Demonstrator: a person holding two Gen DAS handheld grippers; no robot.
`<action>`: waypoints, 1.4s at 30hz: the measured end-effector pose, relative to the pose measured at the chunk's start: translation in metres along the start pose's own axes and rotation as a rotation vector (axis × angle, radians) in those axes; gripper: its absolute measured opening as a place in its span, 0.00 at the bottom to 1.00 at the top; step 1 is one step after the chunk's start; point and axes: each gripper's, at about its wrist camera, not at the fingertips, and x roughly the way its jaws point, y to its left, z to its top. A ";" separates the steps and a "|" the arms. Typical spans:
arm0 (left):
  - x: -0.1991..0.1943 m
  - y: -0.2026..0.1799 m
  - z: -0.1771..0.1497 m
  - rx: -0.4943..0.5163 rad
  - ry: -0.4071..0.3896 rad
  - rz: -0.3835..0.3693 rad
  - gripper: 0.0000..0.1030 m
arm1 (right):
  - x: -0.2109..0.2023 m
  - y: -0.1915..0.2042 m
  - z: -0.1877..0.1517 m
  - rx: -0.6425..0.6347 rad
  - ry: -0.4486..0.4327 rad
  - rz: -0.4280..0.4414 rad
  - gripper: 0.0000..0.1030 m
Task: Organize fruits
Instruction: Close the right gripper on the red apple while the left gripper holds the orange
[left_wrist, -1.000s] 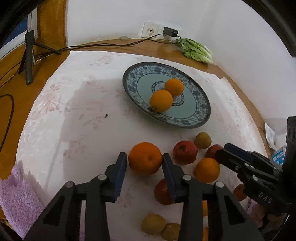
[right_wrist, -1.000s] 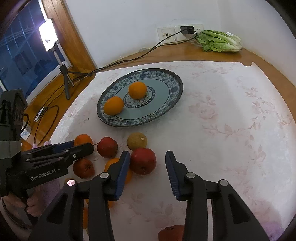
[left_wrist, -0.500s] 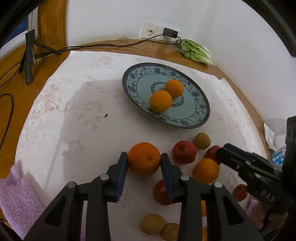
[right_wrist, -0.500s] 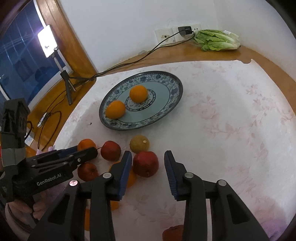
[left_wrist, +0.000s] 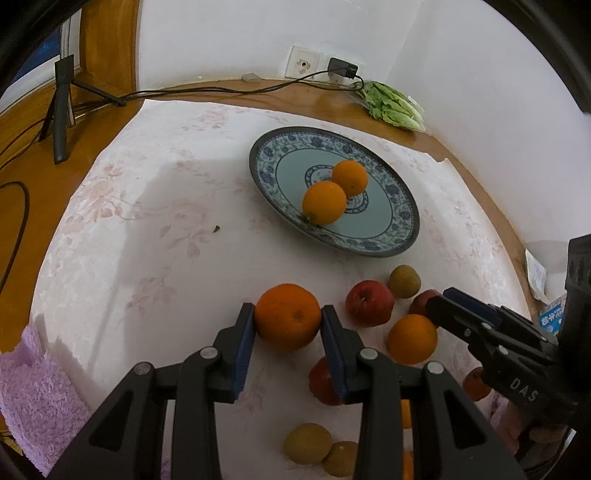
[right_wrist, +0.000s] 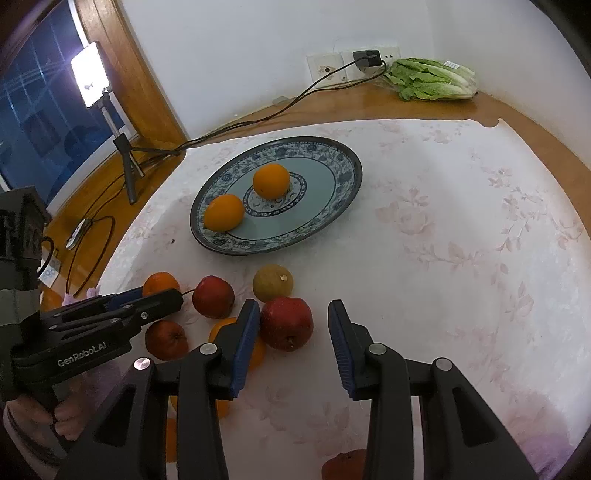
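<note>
The left gripper (left_wrist: 287, 320) pinches an orange (left_wrist: 288, 316) at the lower middle of the left wrist view, both blue pads touching its sides. The fruit is round, so no long axis shows; its small stem dimple faces the camera, slightly right of centre. It sits low over the pale flowered tablecloth (left_wrist: 147, 229).

In the right wrist view the right gripper (right_wrist: 291, 334) is spread wide around a red apple (right_wrist: 286, 323) at the lower middle; the left pad touches or nearly touches it, the right pad stands clear. The apple's stem end tips down toward the camera.

A blue-patterned plate (left_wrist: 402, 206), upper middle of the left view, holds two oranges (left_wrist: 324, 202) close together. More apples, oranges and brownish fruits lie loose below the plate
</note>
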 end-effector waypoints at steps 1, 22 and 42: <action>-0.001 0.000 0.000 -0.004 -0.003 0.000 0.36 | 0.000 0.000 0.000 0.003 0.001 0.002 0.38; -0.018 -0.012 0.000 0.008 -0.025 0.019 0.36 | 0.005 -0.002 0.005 0.011 0.014 0.009 0.40; -0.034 -0.015 0.019 0.029 -0.068 0.031 0.36 | -0.023 0.000 0.016 -0.009 -0.044 0.049 0.30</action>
